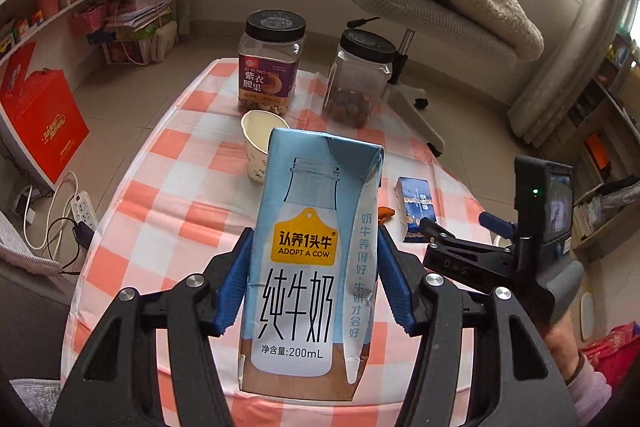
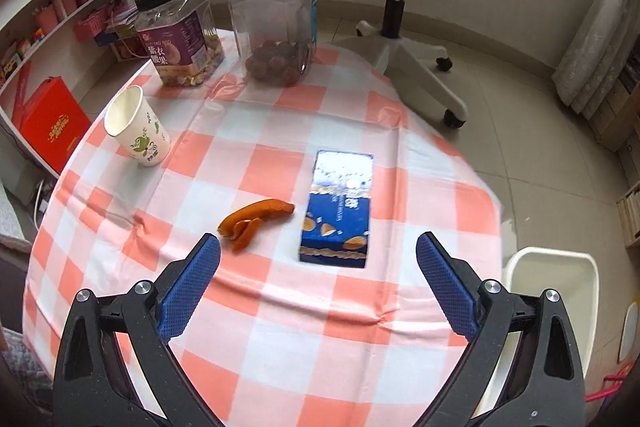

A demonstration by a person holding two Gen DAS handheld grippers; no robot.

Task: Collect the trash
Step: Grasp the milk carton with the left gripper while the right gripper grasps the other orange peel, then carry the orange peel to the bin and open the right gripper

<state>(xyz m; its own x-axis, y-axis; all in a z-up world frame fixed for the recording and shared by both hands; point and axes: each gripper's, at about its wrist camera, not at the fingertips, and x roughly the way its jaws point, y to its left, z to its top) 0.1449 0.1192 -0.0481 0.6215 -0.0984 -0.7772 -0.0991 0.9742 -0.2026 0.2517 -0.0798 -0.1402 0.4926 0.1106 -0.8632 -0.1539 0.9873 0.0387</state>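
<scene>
Left gripper (image 1: 314,267): clamped on upright milk carton (image 1: 308,259).
Right gripper (image 2: 318,279): fingers apart, above blue box (image 2: 338,211) and orange peel (image 2: 252,217).

Black tongs (image 2: 318,247) with silver screws, blue ribbed pads (image 2: 188,287); pale pink sleeve (image 1: 588,387).

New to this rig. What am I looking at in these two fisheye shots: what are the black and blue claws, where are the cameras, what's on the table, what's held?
No robot arm here: a person carries a two-finger gripper in each hand, and a fisheye camera on each looks forward along its blue-padded fingers. In the left wrist view, the left gripper is shut on an upright milk carton; the other handheld unit shows at right. In the right wrist view, the right gripper is open and holds nothing. On the checked tablecloth lie a blue box, orange peel, a paper cup and two black-lidded jars: cashew jar, clear jar. A white bin stands beside the table.
</scene>
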